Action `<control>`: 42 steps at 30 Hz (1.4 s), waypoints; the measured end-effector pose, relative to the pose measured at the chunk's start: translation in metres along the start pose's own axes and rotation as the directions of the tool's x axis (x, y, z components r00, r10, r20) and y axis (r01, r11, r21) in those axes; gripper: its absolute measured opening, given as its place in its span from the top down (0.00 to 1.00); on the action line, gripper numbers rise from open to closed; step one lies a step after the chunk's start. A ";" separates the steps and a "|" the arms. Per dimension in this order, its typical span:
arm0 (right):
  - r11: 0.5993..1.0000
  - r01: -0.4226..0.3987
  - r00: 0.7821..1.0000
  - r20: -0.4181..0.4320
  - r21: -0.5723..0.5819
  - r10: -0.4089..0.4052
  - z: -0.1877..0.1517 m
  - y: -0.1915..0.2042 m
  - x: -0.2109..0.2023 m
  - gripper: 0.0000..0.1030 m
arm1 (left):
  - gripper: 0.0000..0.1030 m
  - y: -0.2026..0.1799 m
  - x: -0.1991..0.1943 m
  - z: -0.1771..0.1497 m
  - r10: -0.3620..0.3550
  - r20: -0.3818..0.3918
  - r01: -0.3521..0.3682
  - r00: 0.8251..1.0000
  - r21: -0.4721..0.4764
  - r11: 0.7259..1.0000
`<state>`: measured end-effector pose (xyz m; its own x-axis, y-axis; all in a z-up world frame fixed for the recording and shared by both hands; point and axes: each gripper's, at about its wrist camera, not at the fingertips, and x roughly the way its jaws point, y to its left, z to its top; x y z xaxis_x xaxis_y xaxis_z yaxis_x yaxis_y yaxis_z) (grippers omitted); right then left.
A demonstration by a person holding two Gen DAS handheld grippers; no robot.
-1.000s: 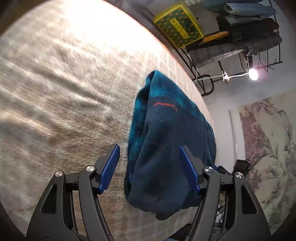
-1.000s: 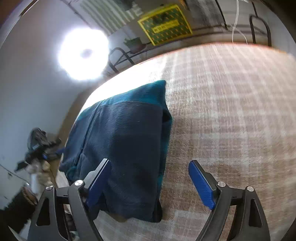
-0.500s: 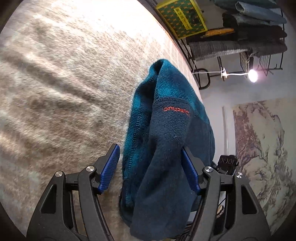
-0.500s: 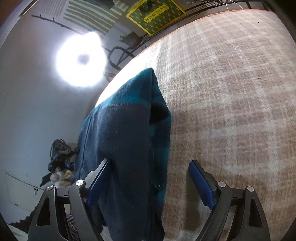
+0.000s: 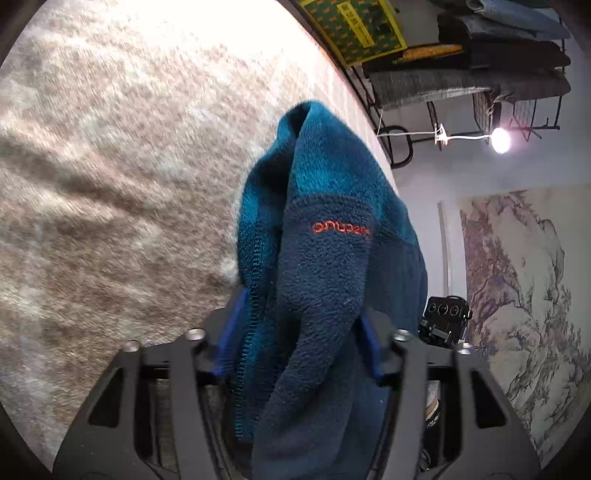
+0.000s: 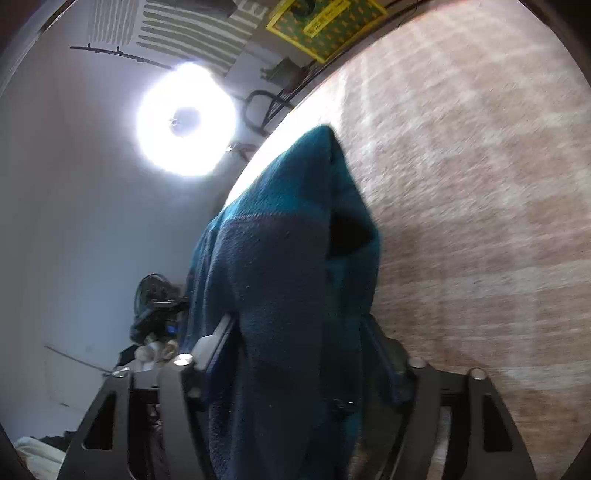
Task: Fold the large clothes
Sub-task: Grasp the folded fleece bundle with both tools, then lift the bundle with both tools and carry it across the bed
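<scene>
A dark blue and teal fleece jacket (image 5: 325,266) with a small red logo lies folded along the edge of a beige plaid blanket (image 5: 110,184). In the left wrist view one end of it bunches up between the blue pads (image 5: 236,325) of my left gripper (image 5: 301,310), whose jaws are closing and press on both sides of the fabric. In the right wrist view the other end of the fleece jacket (image 6: 284,258) stands gathered in my right gripper (image 6: 299,325), whose jaws are also closing and squeeze it. The cloth hides most of the right gripper's pads.
The plaid blanket (image 6: 480,184) spreads wide beside the jacket. Behind it stand a yellow-green box (image 5: 351,26) and a rack of folded clothes (image 5: 480,55) with a lamp (image 5: 500,140). A ring light (image 6: 184,118) glares by the wall. A black camera (image 5: 445,310) sits past the edge.
Both grippers moved forward and down over the jacket's ends, and their jaws narrowed from wide apart to pinching the fleece, which now bunches up between them.
</scene>
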<state>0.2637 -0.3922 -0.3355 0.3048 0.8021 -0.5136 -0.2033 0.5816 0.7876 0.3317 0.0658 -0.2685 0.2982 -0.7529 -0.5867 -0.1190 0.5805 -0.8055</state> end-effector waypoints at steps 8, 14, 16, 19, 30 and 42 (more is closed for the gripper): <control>0.996 0.066 0.998 0.013 -0.054 -0.065 -0.002 0.029 -0.001 0.69 | 0.66 -0.028 -0.006 -0.011 0.088 0.057 -0.093 0.995 0.111 0.989; 0.982 0.132 0.991 0.038 -0.133 -0.128 -0.002 0.061 -0.003 0.73 | 0.69 -0.052 -0.018 -0.023 0.110 0.103 -0.127 0.989 0.173 0.977; 0.977 0.145 0.989 0.048 -0.158 -0.139 -0.002 0.072 -0.004 0.73 | 0.69 -0.064 -0.021 -0.027 0.108 0.118 -0.131 0.987 0.201 0.971; 0.967 0.172 0.985 0.054 -0.187 -0.165 -0.004 0.087 -0.007 0.74 | 0.69 -0.080 -0.019 -0.030 0.104 0.128 -0.131 0.986 0.226 0.965; 0.944 0.273 0.953 0.184 -0.186 -0.239 0.017 0.086 -0.088 0.75 | 0.70 -0.155 0.054 -0.031 0.034 0.065 -0.053 0.997 0.329 0.943; 0.885 0.447 0.856 0.348 -0.131 -0.381 0.086 0.038 -0.205 0.75 | 0.70 -0.281 0.195 0.013 -0.063 0.004 0.054 0.998 0.456 0.888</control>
<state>0.2735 -0.5461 -0.1711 0.6626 0.4177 -0.6217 -0.1653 0.8911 0.4226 0.4351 -0.2398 -0.1554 0.3086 -0.7867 -0.5347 0.3420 0.6163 -0.7094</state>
